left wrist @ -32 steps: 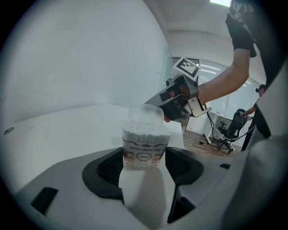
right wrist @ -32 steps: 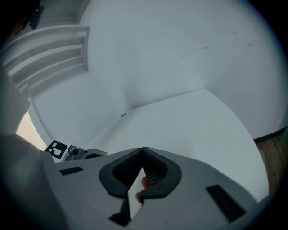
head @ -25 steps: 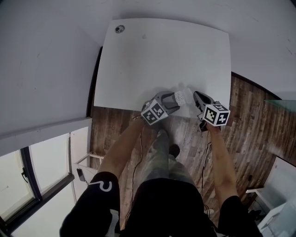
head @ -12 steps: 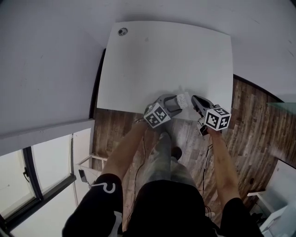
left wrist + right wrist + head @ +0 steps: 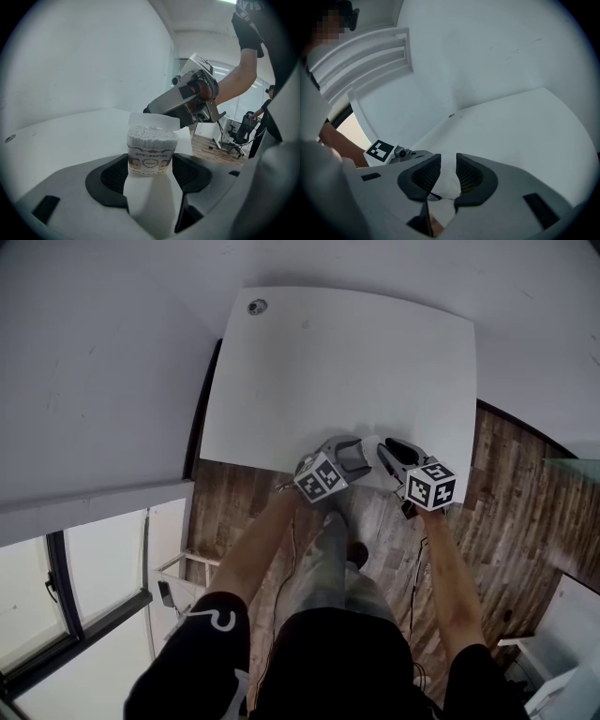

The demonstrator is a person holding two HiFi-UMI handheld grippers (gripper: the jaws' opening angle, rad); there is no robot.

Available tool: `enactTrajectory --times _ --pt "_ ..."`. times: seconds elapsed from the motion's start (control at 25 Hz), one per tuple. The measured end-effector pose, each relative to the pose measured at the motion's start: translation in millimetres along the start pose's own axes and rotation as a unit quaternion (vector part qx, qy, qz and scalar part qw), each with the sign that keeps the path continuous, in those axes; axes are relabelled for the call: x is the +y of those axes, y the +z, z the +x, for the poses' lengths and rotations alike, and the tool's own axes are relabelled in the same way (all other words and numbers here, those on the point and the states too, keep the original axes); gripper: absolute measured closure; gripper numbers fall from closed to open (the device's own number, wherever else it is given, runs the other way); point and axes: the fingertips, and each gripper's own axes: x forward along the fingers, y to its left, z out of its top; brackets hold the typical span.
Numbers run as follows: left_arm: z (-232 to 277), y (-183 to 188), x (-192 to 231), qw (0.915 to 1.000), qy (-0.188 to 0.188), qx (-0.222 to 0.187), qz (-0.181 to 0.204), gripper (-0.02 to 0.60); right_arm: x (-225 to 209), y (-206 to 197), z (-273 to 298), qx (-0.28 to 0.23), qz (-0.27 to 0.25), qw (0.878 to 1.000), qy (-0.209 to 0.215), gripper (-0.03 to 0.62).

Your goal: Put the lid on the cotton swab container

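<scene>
A clear cotton swab container [image 5: 151, 149], packed with white swabs, stands upright on the white table [image 5: 347, 362] near its front edge. My left gripper [image 5: 151, 165] is shut on its sides. A translucent lid [image 5: 153, 121] rests on the container's top, a little askew. My right gripper [image 5: 187, 101] reaches in over the lid from behind. Its jaws are opening, and the lid [image 5: 446, 182] sits loosely in the gap between them [image 5: 447, 168]. In the head view the left gripper [image 5: 361, 452] and right gripper [image 5: 382, 448] nearly meet, hiding the container.
The table's front edge lies just under both grippers, with wooden floor [image 5: 506, 484] beyond it. A small round grommet [image 5: 256, 307] sits at the table's far left corner. An office chair [image 5: 241, 131] stands on the floor to the right.
The right gripper has moved left, close against the left gripper. The container's white top, seen between them earlier, is now covered in the head view.
</scene>
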Motion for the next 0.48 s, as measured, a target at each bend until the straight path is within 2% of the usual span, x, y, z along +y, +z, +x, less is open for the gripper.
enactTrajectory --times 0.32,0.48 --pt "2.0 -3.3 1.9 1.0 0.005 0.006 -0.004 0.272 7.9 -5.5 9.9 0.008 0.002 1.0 0.018 0.465" --pt "1.1 -3.8 1.5 1.0 0.002 0.006 -0.006 0.272 5.2 -7.2 13.4 0.012 -0.009 1.0 0.011 0.428"
